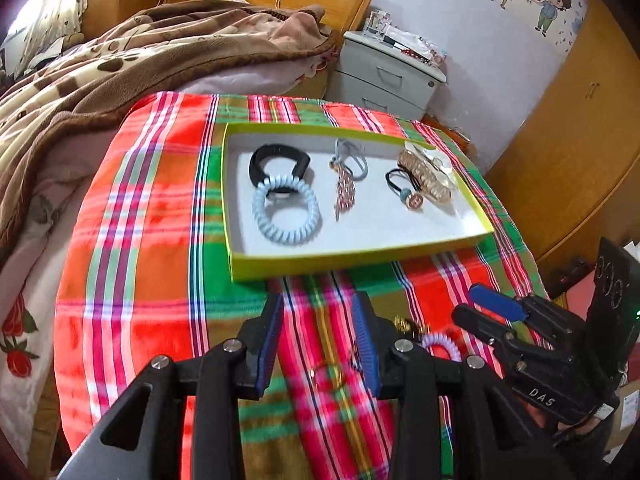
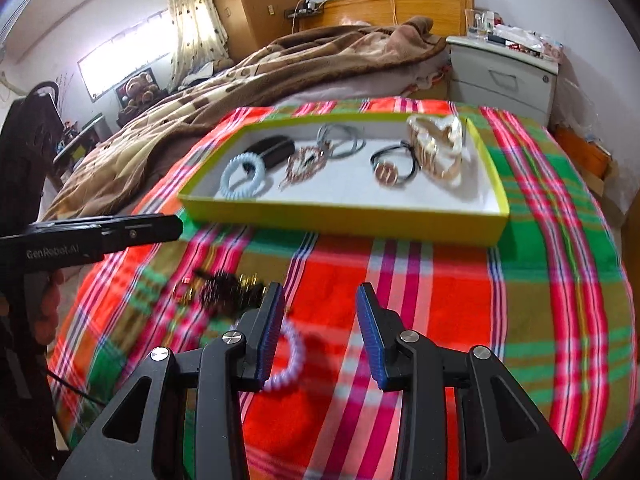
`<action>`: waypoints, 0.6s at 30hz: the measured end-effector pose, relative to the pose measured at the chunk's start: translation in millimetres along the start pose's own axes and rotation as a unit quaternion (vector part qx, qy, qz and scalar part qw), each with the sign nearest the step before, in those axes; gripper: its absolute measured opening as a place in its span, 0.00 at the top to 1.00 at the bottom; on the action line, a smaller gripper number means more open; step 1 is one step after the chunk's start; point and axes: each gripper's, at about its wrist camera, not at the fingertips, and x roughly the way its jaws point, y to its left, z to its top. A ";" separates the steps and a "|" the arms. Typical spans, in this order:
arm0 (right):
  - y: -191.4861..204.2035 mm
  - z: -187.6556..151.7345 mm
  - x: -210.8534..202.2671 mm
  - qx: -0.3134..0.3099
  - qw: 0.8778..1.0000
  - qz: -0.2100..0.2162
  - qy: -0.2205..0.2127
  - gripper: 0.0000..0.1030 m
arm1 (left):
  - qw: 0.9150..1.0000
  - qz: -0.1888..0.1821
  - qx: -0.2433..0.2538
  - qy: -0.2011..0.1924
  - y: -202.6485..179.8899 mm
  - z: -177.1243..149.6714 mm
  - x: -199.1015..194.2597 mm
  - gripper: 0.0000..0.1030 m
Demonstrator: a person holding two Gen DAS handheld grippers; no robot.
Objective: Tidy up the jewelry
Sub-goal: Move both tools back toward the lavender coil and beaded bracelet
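Observation:
A shallow yellow-green box [image 1: 320, 265] [image 2: 340, 218] with a white floor lies on the plaid cloth. In it are a pale blue coil hair tie [image 1: 285, 210] [image 2: 242, 176], a black band [image 1: 276, 162], a beaded chain [image 1: 344, 190], a grey hair tie [image 1: 354, 158], a black tie with a round charm [image 1: 412, 200] [image 2: 387, 171] and a gold claw clip [image 1: 426, 174] [image 2: 436, 148]. Loose on the cloth lie a lilac coil tie [image 1: 440, 343] [image 2: 289, 360], a gold ring [image 1: 328, 374] and dark and gold pieces [image 2: 224, 290]. My left gripper [image 1: 318, 344] is open and empty. My right gripper [image 2: 322, 332] [image 1: 476, 306] is open beside the lilac tie.
The plaid cloth [image 1: 160, 260] covers a bed end. A brown blanket [image 1: 100, 64] lies behind it. A grey nightstand [image 1: 386, 74] [image 2: 504, 76] with clutter stands at the back right. A wooden wardrobe [image 1: 580, 140] is on the right.

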 end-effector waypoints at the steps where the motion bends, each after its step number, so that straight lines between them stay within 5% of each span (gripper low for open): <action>1: 0.8 -2.9 -0.6 0.002 1.000 0.005 0.002 0.63 | 1.000 -0.002 0.001 -0.001 0.1 -2.9 -1.6 0.64; 18: 20.4 -19.0 7.1 -0.024 0.999 -0.009 0.036 0.63 | 1.000 0.007 -0.019 0.005 21.8 -35.8 -16.3 0.64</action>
